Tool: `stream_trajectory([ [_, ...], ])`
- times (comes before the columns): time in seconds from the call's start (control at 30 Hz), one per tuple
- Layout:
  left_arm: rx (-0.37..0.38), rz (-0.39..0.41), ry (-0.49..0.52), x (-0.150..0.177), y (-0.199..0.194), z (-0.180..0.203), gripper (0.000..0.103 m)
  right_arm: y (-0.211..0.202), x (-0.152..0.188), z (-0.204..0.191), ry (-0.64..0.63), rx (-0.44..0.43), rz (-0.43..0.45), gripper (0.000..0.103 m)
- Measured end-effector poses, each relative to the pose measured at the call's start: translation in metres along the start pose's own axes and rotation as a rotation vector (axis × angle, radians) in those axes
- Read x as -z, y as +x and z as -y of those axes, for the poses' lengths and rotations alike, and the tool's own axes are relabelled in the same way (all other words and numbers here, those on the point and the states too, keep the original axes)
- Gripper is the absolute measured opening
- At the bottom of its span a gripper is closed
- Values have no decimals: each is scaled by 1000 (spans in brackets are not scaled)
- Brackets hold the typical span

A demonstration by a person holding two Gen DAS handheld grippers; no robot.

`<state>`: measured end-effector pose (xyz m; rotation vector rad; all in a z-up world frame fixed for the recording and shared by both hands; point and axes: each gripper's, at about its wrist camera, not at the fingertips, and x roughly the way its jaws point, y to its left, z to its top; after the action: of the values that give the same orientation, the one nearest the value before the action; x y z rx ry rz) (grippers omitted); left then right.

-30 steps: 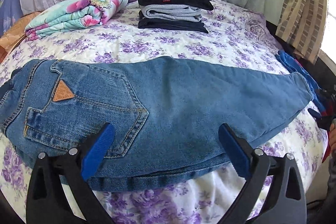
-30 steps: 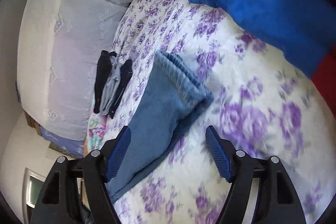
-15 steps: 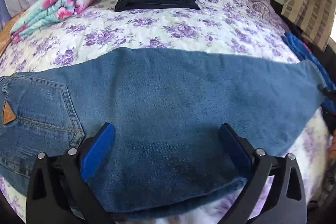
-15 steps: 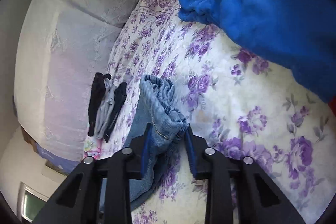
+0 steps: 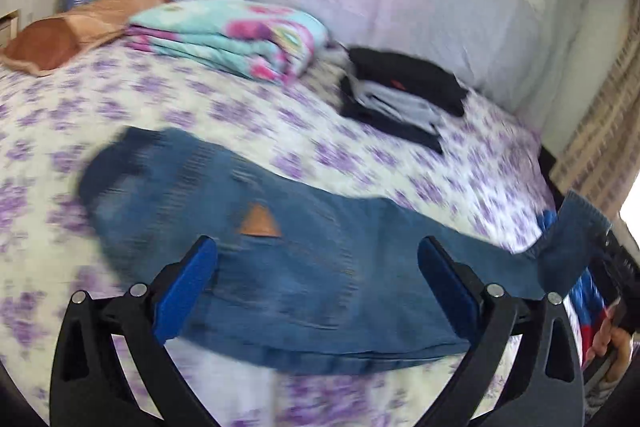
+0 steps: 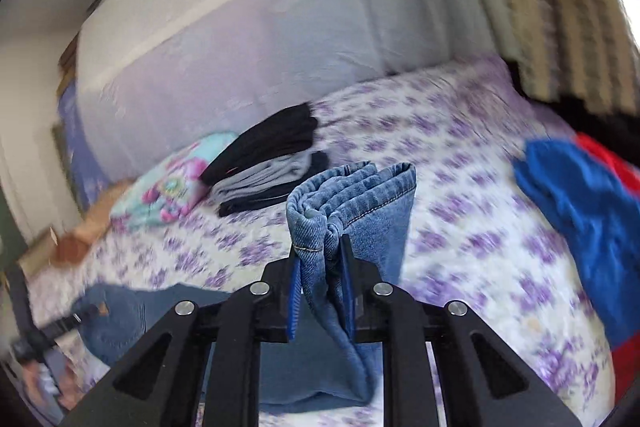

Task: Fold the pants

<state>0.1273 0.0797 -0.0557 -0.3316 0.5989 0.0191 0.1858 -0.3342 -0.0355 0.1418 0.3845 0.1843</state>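
Note:
Blue jeans (image 5: 304, 267) lie folded lengthwise across the flowered bed, waist and back pocket with a tan patch to the left. My left gripper (image 5: 318, 287) is open, hovering over the seat of the jeans with nothing between its pads. My right gripper (image 6: 322, 287) is shut on the leg hems of the jeans (image 6: 352, 199) and holds them lifted above the bed. In the left wrist view the lifted hem end (image 5: 576, 227) rises at the far right.
A stack of folded dark and grey clothes (image 5: 404, 95) and a folded floral blanket (image 5: 236, 35) sit at the back of the bed. A blue garment (image 6: 584, 215) on a red one lies at the right. A brown pillow (image 5: 60, 35) is far left.
My right gripper has lifted the leg hems off the bed and swung toward the waist. My left gripper has pulled back and turned left; the waist pocket is back in its view.

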Motion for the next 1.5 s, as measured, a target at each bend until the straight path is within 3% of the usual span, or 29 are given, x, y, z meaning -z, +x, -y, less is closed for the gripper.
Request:
stream_trajectory([
  [0.13, -30, 52, -95, -3, -31, -46, 99, 16, 10, -76, -201, -51, -24, 17],
  [0.3, -51, 71, -144, 4, -50, -80, 99, 35, 58, -158, -447, -110, -120, 17],
  [0.47, -34, 38, -186, 14, -43, -96, 99, 58, 104, -192, -630, -77, -219, 17],
  [0.73, -30, -17, -222, 24, -25, -105, 99, 58, 110, -193, -680, -104, -313, 20],
  [0.87, -45, -29, -214, 27, -20, -106, 99, 40, 95, -187, -630, -235, -337, 45],
  [0.97, -58, -24, -202, 28, -18, -105, 99, 24, 57, -169, -434, -366, -311, 52],
  [1.0, -64, -24, -199, 29, -17, -104, 99, 23, 44, -161, -373, -352, -281, 64],
  [1.07, -84, -30, -184, 31, -13, -102, 99, 32, 20, -145, -293, -197, -196, 80],
  [1.1, -93, -30, -177, 31, -12, -101, 99, 46, 15, -141, -288, -124, -193, 84],
  [1.2, -111, -35, -164, 31, -10, -98, 99, 91, 24, -137, -312, -19, -273, 86],
  [1.27, -107, -46, -171, 30, -9, -100, 99, 125, 51, -139, -394, 67, -388, 96],
  [1.3, -103, -51, -177, 30, -8, -101, 99, 137, 68, -141, -426, 73, -429, 98],
  [1.4, -106, -64, -182, 28, -7, -101, 99, 128, 63, -134, -372, 36, -396, 99],
  [1.47, -101, -81, -193, 25, -6, -103, 99, 108, 53, -131, -346, 64, -292, 99],
  [1.5, -93, -91, -212, 22, -5, -105, 99, 89, 50, -131, -343, 69, -198, 99],
])
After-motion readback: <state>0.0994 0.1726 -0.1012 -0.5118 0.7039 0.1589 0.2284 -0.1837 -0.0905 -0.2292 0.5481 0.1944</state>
